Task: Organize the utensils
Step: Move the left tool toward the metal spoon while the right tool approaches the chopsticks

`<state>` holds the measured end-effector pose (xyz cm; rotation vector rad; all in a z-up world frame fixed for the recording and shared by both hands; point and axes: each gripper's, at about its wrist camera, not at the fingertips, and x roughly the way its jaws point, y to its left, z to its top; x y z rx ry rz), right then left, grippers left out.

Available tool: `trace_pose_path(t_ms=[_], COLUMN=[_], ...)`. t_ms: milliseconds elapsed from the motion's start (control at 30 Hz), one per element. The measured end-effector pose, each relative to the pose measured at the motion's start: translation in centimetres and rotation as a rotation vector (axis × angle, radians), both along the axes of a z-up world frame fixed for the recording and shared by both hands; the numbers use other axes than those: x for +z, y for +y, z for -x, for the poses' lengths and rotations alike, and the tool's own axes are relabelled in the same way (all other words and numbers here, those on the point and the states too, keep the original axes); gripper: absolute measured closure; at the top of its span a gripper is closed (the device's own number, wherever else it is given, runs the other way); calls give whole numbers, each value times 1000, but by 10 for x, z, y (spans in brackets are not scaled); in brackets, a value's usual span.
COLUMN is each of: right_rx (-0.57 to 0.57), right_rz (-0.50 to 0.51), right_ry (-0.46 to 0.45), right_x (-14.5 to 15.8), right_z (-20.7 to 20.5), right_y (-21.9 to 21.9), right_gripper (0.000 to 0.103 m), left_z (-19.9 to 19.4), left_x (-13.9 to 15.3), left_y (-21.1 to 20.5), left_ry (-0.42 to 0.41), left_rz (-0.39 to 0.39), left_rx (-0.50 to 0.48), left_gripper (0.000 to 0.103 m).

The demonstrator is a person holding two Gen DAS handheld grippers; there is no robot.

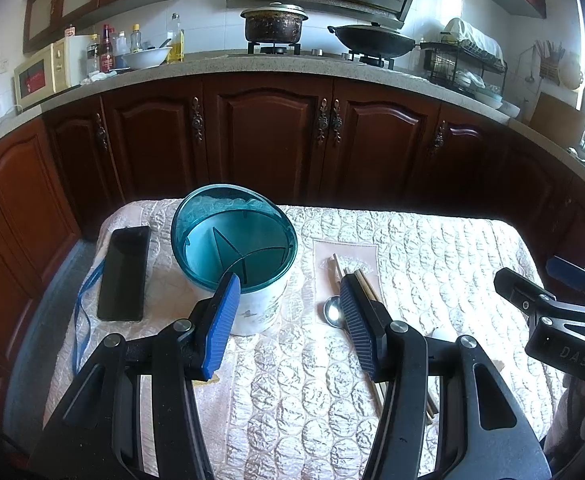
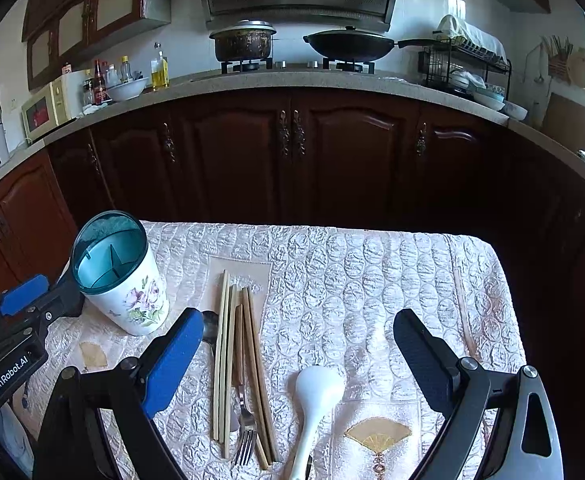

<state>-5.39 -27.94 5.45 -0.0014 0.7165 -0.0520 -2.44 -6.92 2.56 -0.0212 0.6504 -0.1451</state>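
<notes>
Both claws, the left gripper and right gripper, are spread apart and hold nothing. The chopsticks, fork and white spoon lie at the bottom middle, probably waiting to go into the cup at the left.

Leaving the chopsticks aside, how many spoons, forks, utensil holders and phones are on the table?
Spoons: 2 (metal spoon, white spoon)
Fork: 1
Utensil holder: 1
Phone: 1
Total: 5

The left tool and right tool hover side by side, both spread wide and empty.
</notes>
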Motion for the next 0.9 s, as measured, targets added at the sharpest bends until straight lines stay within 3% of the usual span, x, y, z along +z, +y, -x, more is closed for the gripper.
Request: trace_pose_path(t_ms=[900], right_rx=[-7], right_rz=[20], right_ry=[1], right_x=[-1], right_z=[-1], right_y=[-3], right_gripper=[8], left_z=[-4], left_x=[-3], left_y=[-2], left_ry=[26], left_rz=[26], left_rx=[-22], left_gripper=[51])
